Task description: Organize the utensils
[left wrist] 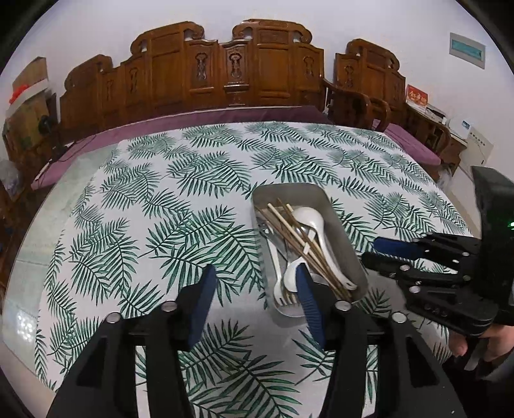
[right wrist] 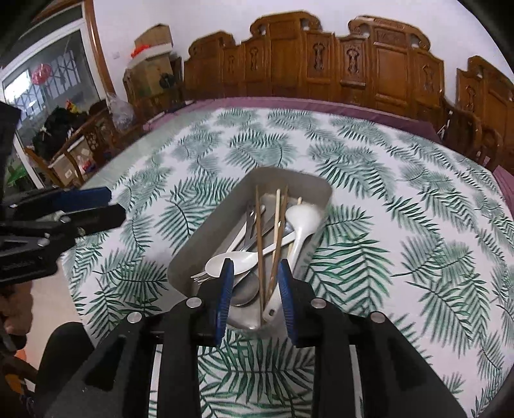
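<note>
My right gripper [right wrist: 253, 289] hangs nearer the metal tray [right wrist: 205, 222], fingers spread, gripping nothing — the chopsticks [right wrist: 259, 244] lie in the tray, long axes running straight away between them. My left gripper [left wrist: 253, 299], also spread, sits beside the tray's near corner.

My grippers are black all over with deep blue ribbed pads [left wrist: 204, 299] on the fingers, same on the left gripper [left wrist: 255, 286] and the right gripper [right wrist: 253, 276]. The tablecloth [left wrist: 180, 193] is white with a dark green fern-leaf print, and a pale mint edge shows along the left. The tray [left wrist: 340, 231] is dull silver-grey. In it the chopsticks [right wrist: 259, 244] are brown, one paler tan, the ceramic spoons [right wrist: 302, 222] are glossy white, and the metal spoon [right wrist: 245, 289] and fork [left wrist: 284, 297] are silvery. The cushion [left wrist: 225, 114] behind the table is purple, the carved bench [left wrist: 225, 64] a warm reddish brown, and the wall [left wrist: 353, 19] white.
</note>
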The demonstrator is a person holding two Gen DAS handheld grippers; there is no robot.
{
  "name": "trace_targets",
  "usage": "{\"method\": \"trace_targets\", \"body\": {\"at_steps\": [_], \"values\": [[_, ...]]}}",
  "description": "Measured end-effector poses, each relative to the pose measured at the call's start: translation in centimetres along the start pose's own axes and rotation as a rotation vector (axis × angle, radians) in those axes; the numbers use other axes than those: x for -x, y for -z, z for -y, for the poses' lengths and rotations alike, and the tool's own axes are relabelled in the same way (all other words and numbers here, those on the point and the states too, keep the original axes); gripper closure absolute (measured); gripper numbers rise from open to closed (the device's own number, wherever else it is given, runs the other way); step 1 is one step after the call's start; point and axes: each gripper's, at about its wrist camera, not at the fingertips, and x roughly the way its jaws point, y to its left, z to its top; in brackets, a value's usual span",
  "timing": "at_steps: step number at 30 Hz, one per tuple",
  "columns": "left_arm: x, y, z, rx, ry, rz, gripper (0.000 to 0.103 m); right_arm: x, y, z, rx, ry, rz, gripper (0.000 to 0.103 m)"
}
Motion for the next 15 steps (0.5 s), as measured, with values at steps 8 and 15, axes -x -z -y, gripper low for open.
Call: {"method": "trace_targets", "body": {"at_steps": [8, 15], "values": [[2.9, 0.5, 2.6, -0.013, 0.012, 0.086, 0.008, 7.8, 2.6, 2.7, -0.060, 0.071, 0.112, 0.041], [5.0, 1.8, 5.5, -0.008, 0.059, 0.097, 0.008, 13.0, 5.8, 5.9, -0.167, 0.194, 0.155, 0.004]]}}
